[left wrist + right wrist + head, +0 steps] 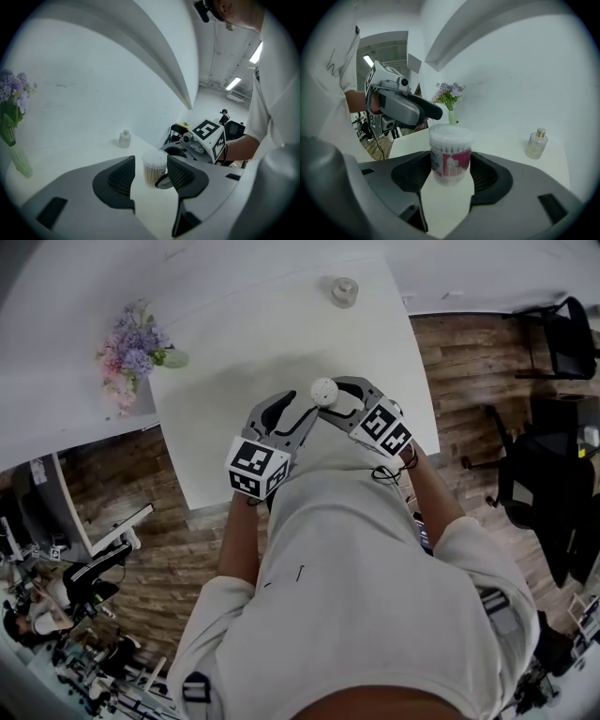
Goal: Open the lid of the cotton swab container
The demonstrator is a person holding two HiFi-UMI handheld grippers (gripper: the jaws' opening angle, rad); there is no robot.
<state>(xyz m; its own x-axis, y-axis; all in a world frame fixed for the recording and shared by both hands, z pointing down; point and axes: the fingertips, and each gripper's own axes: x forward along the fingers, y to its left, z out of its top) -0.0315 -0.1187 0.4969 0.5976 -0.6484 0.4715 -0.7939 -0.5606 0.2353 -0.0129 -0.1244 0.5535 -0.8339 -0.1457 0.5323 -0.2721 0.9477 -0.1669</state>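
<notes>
Cotton swab container (pixel 450 157): clamped in my right gripper (pixel 450 174) and held clear of the worktop (pixel 262 324), over its near half and nearer the right edge than the left. In the right gripper view both jaw pads press against the container's sides at the level of its pink label, and the container stands upright between them. The swabs show through the clear upper section; a clear lid appears to sit on top, but I cannot confirm this. My left gripper (pixel 149 176) is spread. In the left gripper view the container stands between its jaws, close to the right-hand pad, with a plain gap to the left-hand pad; neither pad presses on it. In the head view the two grippers meet at the container from opposite sides, the left from the near left and the right from the near right, each with its marker cube toward my body. A small glass bottle (pixel 344 291) stands upright near the far right corner of the worktop, well apart from the container. A bunch of purple and pink flowers (pixel 131 352) stands at the far left corner, also well apart from the container.
</notes>
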